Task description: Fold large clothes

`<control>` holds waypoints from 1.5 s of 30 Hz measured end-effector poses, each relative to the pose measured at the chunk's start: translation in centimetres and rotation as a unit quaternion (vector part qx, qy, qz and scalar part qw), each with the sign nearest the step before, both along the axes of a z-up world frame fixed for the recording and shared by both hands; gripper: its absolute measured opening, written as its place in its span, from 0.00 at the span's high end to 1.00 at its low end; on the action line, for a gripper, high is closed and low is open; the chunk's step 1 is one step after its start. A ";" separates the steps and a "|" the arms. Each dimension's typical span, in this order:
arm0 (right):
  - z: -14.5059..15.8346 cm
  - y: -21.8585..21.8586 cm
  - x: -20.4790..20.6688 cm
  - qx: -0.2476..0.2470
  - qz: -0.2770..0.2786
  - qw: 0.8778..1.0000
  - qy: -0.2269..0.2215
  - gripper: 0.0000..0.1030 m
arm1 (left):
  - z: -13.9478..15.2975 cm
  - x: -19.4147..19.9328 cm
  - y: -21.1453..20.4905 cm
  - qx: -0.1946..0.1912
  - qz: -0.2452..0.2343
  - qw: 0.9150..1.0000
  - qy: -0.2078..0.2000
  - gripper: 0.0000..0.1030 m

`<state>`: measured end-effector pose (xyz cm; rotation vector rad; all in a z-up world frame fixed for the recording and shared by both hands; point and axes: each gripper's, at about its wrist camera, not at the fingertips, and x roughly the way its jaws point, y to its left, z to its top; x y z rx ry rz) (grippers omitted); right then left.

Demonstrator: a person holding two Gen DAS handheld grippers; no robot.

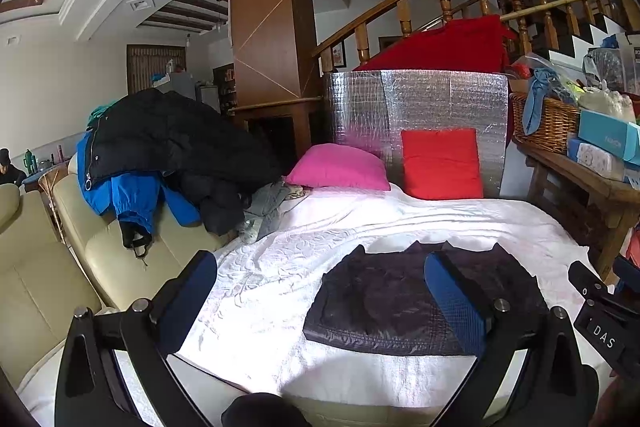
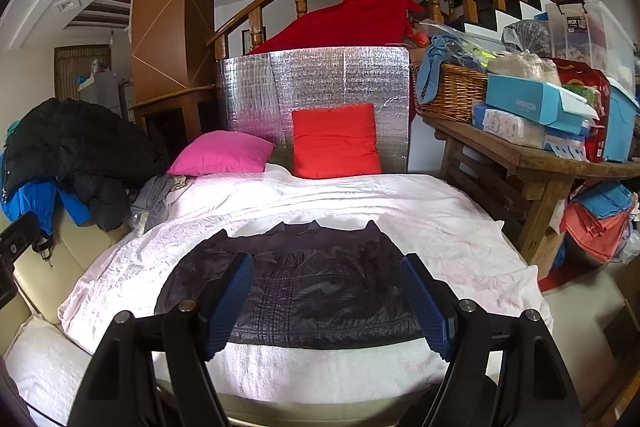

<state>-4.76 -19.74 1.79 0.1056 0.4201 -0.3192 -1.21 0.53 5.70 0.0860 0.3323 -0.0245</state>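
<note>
A dark purple-black quilted garment (image 1: 392, 303) lies folded into a flat rectangle on the white bedspread (image 1: 280, 251). It also shows in the right wrist view (image 2: 316, 287) on the bedspread (image 2: 440, 219). My left gripper (image 1: 320, 291) is open and empty, held above the bed's front edge, left of the garment's middle. My right gripper (image 2: 326, 291) is open and empty, held above the garment's near edge. The right gripper's body shows at the right edge of the left wrist view (image 1: 604, 323).
A pile of black and blue jackets (image 1: 160, 155) lies on a cream sofa (image 1: 48, 267) at the left. A pink pillow (image 1: 340, 167) and a red pillow (image 1: 442, 163) sit at the bed's head. A cluttered wooden table (image 2: 532, 155) with a wicker basket (image 2: 452, 91) stands right.
</note>
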 end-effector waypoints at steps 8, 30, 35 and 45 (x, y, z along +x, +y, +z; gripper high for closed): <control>0.0 0.1 0.1 -0.003 0.003 1.000 0.001 0.23 | 0.0 0.1 0.1 -0.001 0.001 1.000 0.002 0.00; -0.7 -1.0 1.9 0.000 0.002 1.000 0.012 0.23 | -0.5 1.5 -0.4 0.003 0.002 1.000 0.010 0.00; -1.4 -1.3 3.6 -0.002 0.002 1.000 0.024 0.23 | -1.2 3.0 -0.7 0.005 0.003 1.000 0.027 0.00; -3.7 -5.0 9.7 0.021 0.008 0.999 0.048 0.23 | -2.8 9.0 -1.7 -0.001 -0.010 0.999 0.032 0.00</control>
